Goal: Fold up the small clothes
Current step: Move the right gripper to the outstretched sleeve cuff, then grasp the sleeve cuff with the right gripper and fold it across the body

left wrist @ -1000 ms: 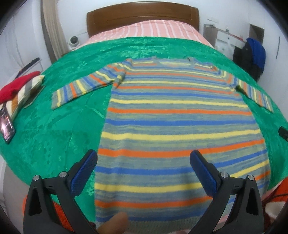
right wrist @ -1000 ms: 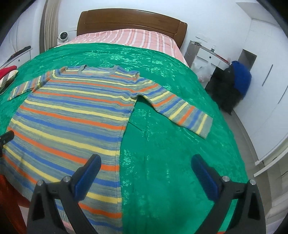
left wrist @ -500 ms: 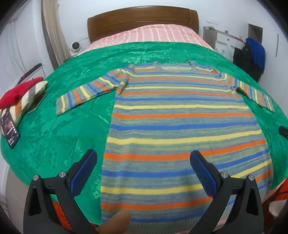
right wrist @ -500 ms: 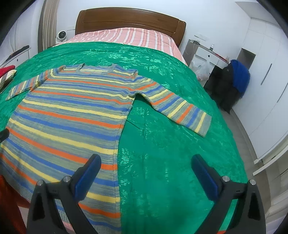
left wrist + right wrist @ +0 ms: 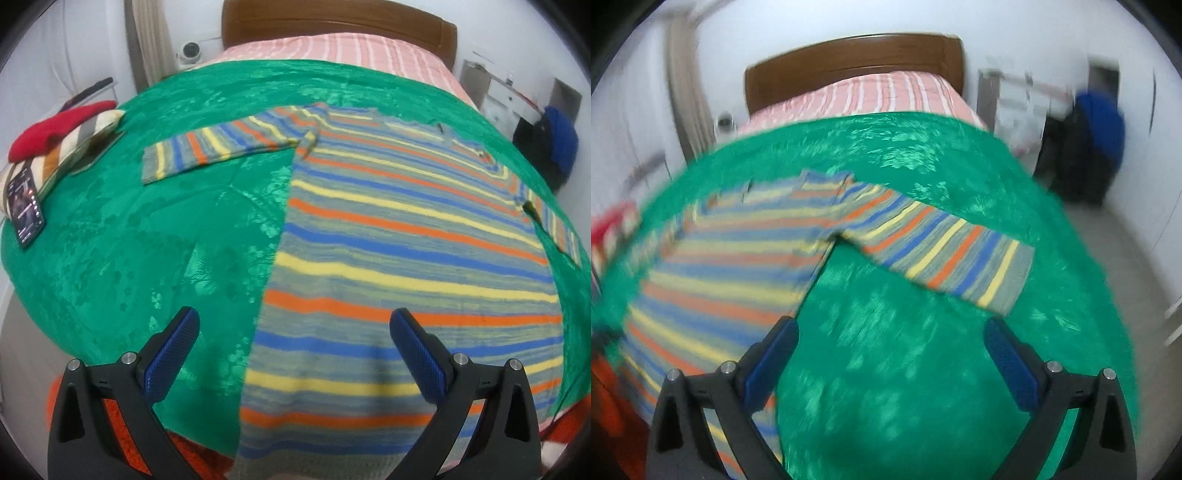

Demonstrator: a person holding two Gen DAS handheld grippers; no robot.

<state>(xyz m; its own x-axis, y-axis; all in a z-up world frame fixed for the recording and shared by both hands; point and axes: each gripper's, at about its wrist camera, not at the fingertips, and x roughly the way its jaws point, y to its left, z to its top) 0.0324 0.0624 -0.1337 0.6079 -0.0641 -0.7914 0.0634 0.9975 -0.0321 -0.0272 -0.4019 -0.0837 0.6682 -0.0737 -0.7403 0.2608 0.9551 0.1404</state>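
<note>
A striped sweater (image 5: 406, 236) is laid flat, front down or up cannot be told, on the green bedspread (image 5: 147, 240) of a bed, its hem at the near edge and its neckline toward the wooden headboard (image 5: 332, 18). Both sleeves are spread outward: the left sleeve (image 5: 218, 147) points toward a pile of folded clothes (image 5: 62, 136) and a phone (image 5: 24, 206) at the far left, and the right sleeve (image 5: 945, 254) lies angled across bare bedspread. The left claw (image 5: 291, 350) is held released above the sweater's near left side seam, grasping nothing; the right claw (image 5: 890, 362) is likewise released and empty, over green cloth just right of the sweater's body. No fold is seen yet, so the task is judged barely begun. The right wrist view is smeared with motion blur, so the sleeve's cuff edge is poorly defined; a grasp aimed there could miss or pinch the bedspread along with the knit. The bedspread could then be dragged up, and the sweater's flat lay would be wrinkled.
</note>
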